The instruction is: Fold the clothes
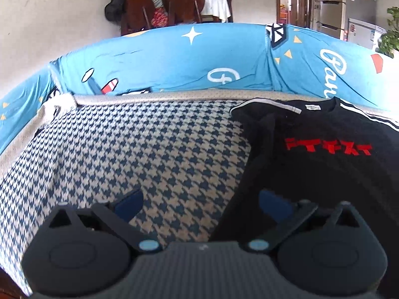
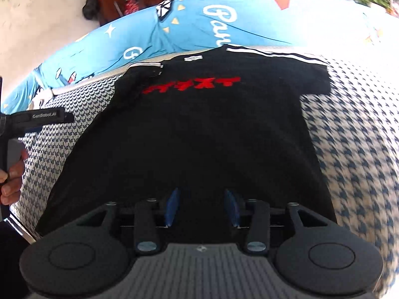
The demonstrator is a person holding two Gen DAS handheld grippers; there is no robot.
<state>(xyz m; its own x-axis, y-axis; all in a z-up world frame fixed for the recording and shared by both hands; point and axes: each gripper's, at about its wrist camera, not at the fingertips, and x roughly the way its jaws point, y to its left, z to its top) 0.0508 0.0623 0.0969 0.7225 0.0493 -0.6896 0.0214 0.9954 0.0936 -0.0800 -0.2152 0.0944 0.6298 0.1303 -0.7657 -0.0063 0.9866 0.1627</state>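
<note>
I am looking across the houndstooth cushion [image 2: 354, 134] of what seems to be a sofa, its back draped in a blue printed cover [image 1: 174, 59] that is filling the upper half of both wrist views. The black T-shirt [image 2: 194, 129] is lying flat on that cushion, centred in the right wrist view and sitting at the right edge of the left wrist view, collar towards the sofa back and red lettering facing up. I am judging the fold as barely begun: the sleeve at the upper left of the shirt appears to be turned in over the chest, its white-striped edge lying near the collar, while the sleeve at the upper right is still spread out and the body is lying at full length, so the other side and the lengthwise folds are still waiting. I am seeing no basket, box or other container in either view. My right gripper [image 2: 203, 205] is hovering over the shirt's lower hem with its jaws partly parted and nothing between them. My left gripper [image 1: 199, 203] is standing wide open over bare cushion just beside the shirt's left edge, holding nothing.
</note>
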